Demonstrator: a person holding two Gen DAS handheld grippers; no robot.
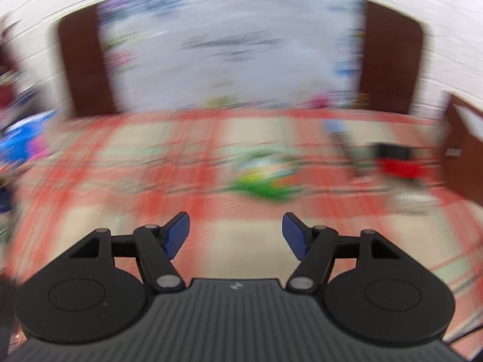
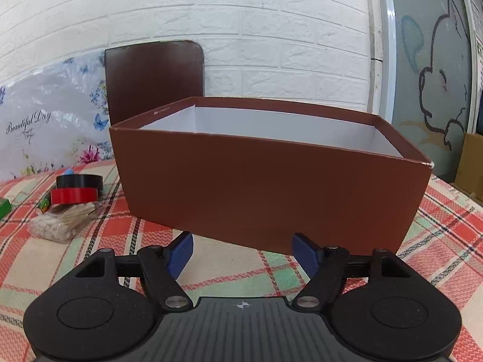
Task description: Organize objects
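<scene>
1. The brown box stands open-topped on the checked cloth, straight ahead of the right gripper and near its tips; its inner walls are white, and what lies inside is hidden by the near wall.
2. Ahead and left of the right gripper, beside the box's left wall, a black tape roll sits on a red tape roll.
3. Just in front of the rolls lies a clear pack of cotton swabs, touching or nearly touching the red roll.
4. A green item shows at the far left edge, cut off by the frame.
5. Behind the box, a brown lid-like board leans against the white brick wall, with a flowered plastic bag to its left.
6. The right gripper's blue-padded fingers are spread apart and hold nothing.
7. The left gripper is likewise spread wide with nothing between its fingers, above the same cloth.
8. The left view is heavily blurred: ahead of that gripper lies a green packet, and farther right the red and black rolls.
</scene>
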